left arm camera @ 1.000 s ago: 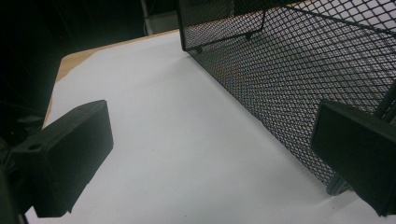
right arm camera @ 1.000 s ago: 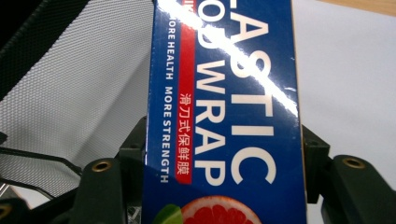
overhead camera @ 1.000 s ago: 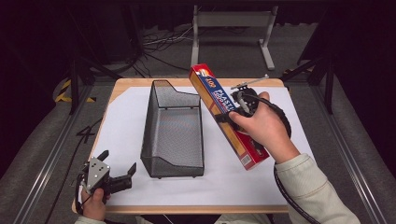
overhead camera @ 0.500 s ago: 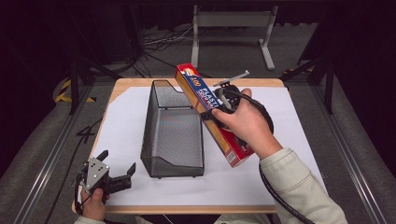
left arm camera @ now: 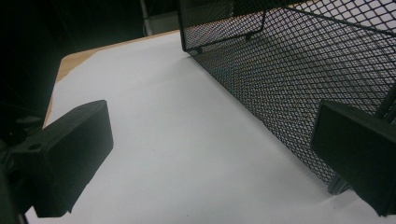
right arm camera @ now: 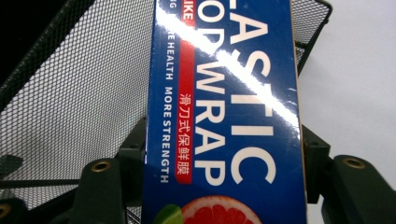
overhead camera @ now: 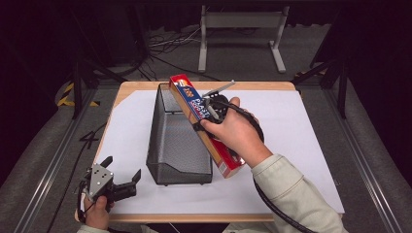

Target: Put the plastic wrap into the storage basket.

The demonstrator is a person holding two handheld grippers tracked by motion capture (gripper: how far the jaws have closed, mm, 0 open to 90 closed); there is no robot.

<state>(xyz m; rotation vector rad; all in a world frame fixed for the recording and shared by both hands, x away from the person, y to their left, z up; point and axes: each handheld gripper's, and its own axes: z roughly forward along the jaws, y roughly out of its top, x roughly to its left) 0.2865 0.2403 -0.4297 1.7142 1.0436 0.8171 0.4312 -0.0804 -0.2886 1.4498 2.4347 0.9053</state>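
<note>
A long red and blue plastic wrap box hangs tilted in the air over the right rim of a black wire mesh basket. My right gripper is shut on the middle of the box, a jaw on each long side. In the right gripper view the box rises between the jaws, with the basket below and to the left. My left gripper rests near the table's front left corner, open and holding nothing. Its view looks along the white sheet beside the basket's mesh wall.
A white sheet covers most of the wooden table. Black floor rails, cables and a grey metal stand lie beyond the far edge. A cable trails from my right hand off the front edge.
My right gripper has carried the box leftward and slightly down, from beside the basket to over its right rim. The left gripper has not moved.
</note>
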